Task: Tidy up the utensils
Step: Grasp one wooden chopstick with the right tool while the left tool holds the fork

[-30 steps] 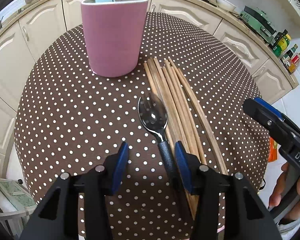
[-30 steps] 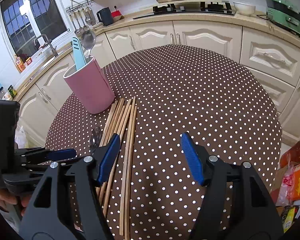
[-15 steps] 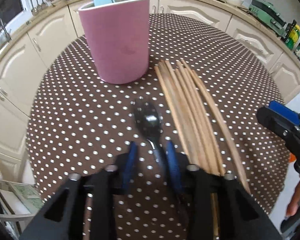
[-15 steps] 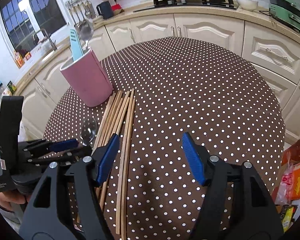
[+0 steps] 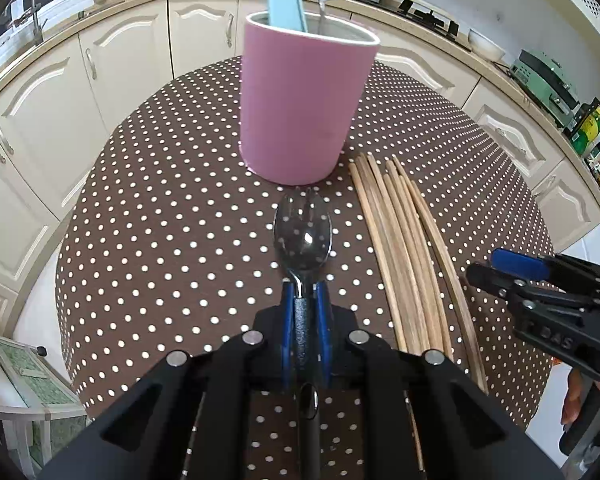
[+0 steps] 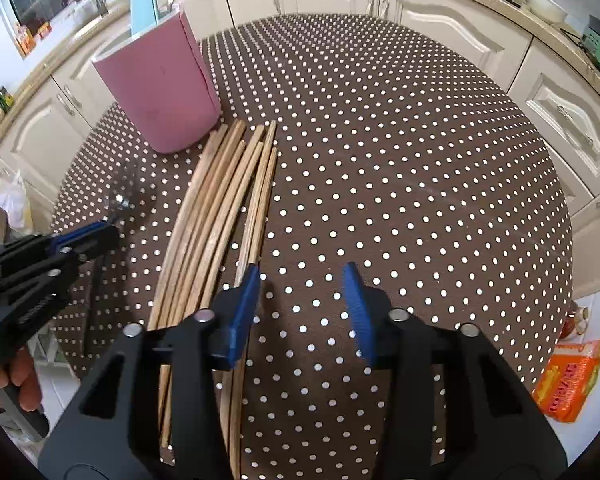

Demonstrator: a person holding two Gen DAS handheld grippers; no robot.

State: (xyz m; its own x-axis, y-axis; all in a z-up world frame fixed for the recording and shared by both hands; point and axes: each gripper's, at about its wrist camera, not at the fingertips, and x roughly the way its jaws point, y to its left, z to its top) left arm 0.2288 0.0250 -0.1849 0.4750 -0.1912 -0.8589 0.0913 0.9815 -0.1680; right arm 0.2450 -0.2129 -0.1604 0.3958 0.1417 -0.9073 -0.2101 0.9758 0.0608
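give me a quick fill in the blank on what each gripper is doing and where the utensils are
The left gripper is shut on the ____.
The right gripper is ____ and holds nothing.
The chopsticks lie on the ____.
The holder is ____ in colour.

Missing: spork; open; table; pink

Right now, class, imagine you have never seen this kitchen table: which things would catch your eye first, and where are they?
First the tall pink utensil holder, upright at the far middle of the brown polka-dot table, with a pale blue tool and a spoon standing in it. Next the black-handled spork clamped in the left gripper, pointing at the holder. To its right lie the wooden chopsticks, beside the open right gripper.
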